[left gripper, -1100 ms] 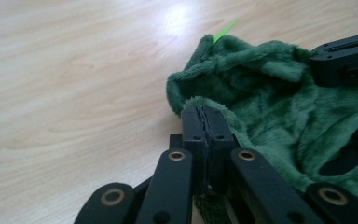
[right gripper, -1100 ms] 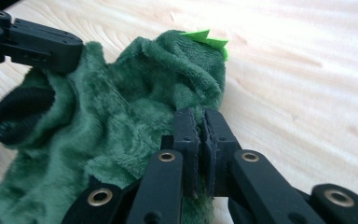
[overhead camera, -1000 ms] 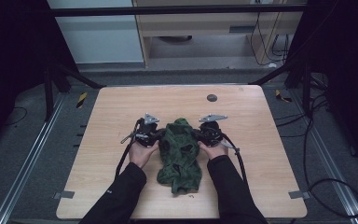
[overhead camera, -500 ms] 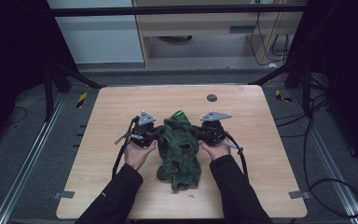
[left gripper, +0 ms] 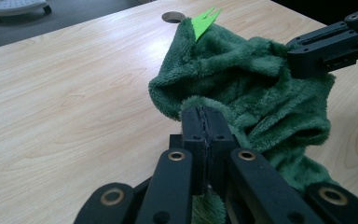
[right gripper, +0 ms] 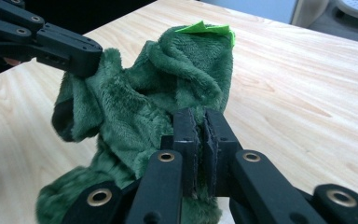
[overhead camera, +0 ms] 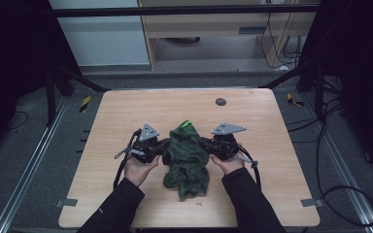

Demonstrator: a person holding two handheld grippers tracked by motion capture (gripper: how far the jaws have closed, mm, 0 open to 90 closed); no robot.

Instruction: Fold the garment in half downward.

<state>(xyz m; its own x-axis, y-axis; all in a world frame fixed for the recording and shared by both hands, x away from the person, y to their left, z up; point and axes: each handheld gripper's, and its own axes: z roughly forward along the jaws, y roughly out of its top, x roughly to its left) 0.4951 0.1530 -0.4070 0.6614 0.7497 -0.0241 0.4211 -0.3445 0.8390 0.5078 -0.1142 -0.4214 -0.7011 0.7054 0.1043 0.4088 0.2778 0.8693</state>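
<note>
Cloth between my two grippers, mid-table

I have the cloth [overhead camera: 187,155] near the middle of the table [overhead camera: 126,111], its far end raised between the grippers and its near end trailing toward my side. My left gripper [overhead camera: 161,146] sits against its left edge, my right gripper [overhead camera: 205,143] against its right edge, the two facing each other across it. A small tag [overhead camera: 188,123] sticks up at the cloth's far tip. Behind it, toward the far edge, a round hole [overhead camera: 220,102] lies in the tabletop.

No readable text, label or number anywhere, perhaps owing to the dim, small high view.
</note>
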